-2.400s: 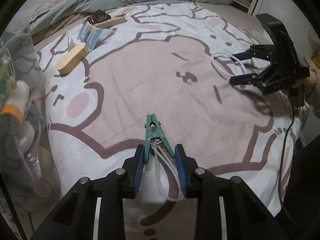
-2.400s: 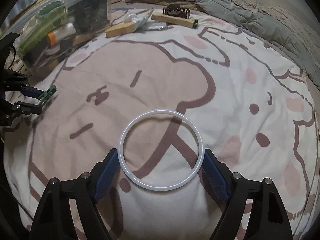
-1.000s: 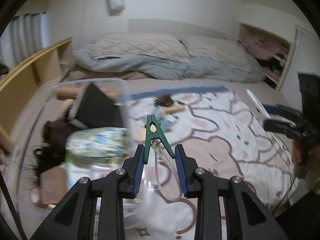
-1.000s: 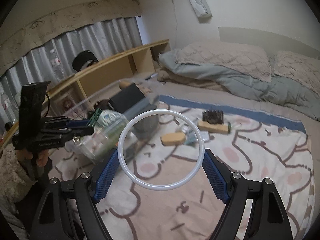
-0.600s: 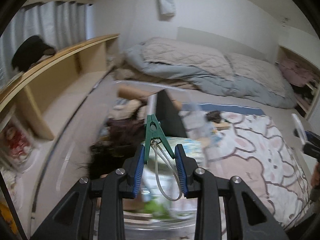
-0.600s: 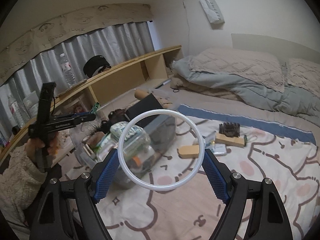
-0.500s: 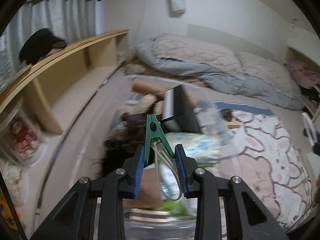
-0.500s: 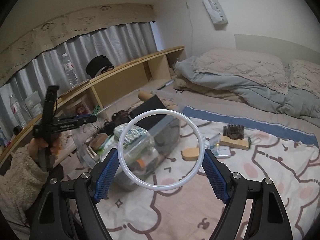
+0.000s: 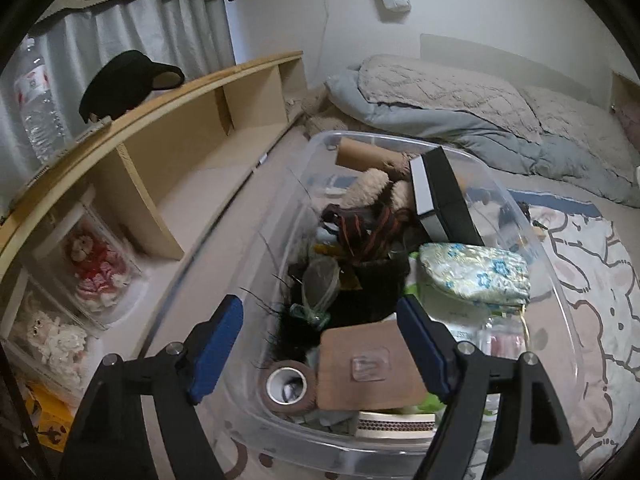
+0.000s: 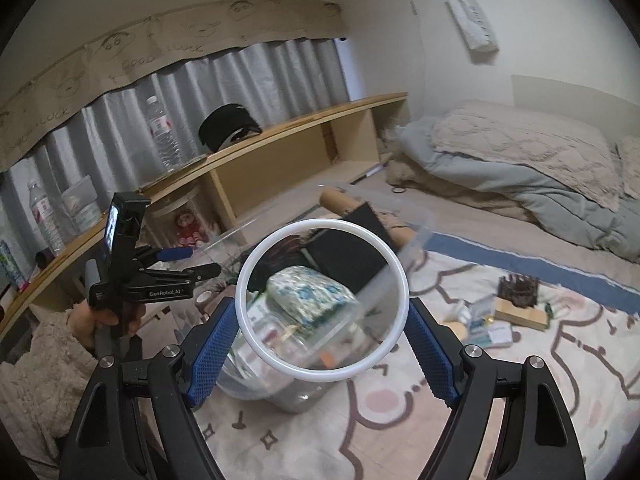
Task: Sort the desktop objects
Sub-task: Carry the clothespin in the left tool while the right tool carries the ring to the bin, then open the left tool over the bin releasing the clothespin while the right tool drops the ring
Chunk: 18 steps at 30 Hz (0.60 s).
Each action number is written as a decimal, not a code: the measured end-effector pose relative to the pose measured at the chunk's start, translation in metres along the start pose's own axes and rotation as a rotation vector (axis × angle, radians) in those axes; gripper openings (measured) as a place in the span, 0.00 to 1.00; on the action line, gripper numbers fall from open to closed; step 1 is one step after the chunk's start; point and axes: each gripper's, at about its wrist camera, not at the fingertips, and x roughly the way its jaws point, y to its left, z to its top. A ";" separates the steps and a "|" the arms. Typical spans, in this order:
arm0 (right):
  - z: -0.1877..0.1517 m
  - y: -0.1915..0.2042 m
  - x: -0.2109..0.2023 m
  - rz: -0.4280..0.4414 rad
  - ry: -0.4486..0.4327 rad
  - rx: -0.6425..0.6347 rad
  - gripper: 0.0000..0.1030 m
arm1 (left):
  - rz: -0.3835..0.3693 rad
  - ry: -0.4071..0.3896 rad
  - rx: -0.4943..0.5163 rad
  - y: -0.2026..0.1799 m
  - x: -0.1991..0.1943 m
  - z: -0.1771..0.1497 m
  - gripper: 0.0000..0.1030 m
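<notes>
My left gripper (image 9: 320, 344) is open and empty above the near end of the clear plastic bin (image 9: 532, 236). The green clothespin with its clear loop (image 9: 316, 292) lies inside the bin on dark items. The bin also holds a black box (image 9: 444, 196), a floral pouch (image 9: 476, 276), a tape roll (image 9: 286, 386) and a wooden board (image 9: 368, 364). My right gripper (image 10: 320, 344) is shut on a white ring (image 10: 322, 300), held in the air over the bear-print blanket, right of the bin (image 10: 416, 236). The left gripper (image 10: 188, 262) shows there too, open.
A wooden shelf (image 9: 160, 128) runs along the left with a black cap (image 9: 128, 84) and water bottles (image 10: 164, 136). Wooden blocks (image 10: 520, 314), a dark hair clip (image 10: 518, 286) and small packets (image 10: 484, 324) lie on the blanket (image 10: 560, 380). Bedding (image 10: 520, 160) lies at the back.
My left gripper carried the green clothespin over the bin, then opened; the clothespin now lies in the bin. My right gripper lifted the white ring and still holds it.
</notes>
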 end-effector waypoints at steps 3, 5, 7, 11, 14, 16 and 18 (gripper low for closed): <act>0.003 0.010 0.015 0.013 0.023 -0.023 0.81 | -0.008 -0.016 -0.021 0.008 -0.003 0.000 0.77; 0.005 0.019 0.030 0.022 0.056 -0.038 0.81 | -0.006 -0.028 -0.041 0.016 -0.005 0.000 0.77; 0.006 0.025 0.043 0.028 0.082 -0.055 0.81 | -0.006 -0.041 -0.069 0.024 -0.008 0.000 0.77; 0.007 0.039 0.071 0.047 0.145 -0.077 0.81 | -0.015 -0.072 -0.135 0.041 -0.015 0.002 0.77; 0.008 0.052 0.094 0.063 0.193 -0.091 0.81 | -0.024 -0.101 -0.177 0.051 -0.022 0.003 0.77; 0.009 0.065 0.110 0.076 0.223 -0.101 0.81 | -0.026 -0.118 -0.196 0.056 -0.027 0.003 0.77; 0.009 0.076 0.126 0.095 0.250 -0.105 0.81 | -0.031 -0.136 -0.210 0.060 -0.032 0.004 0.77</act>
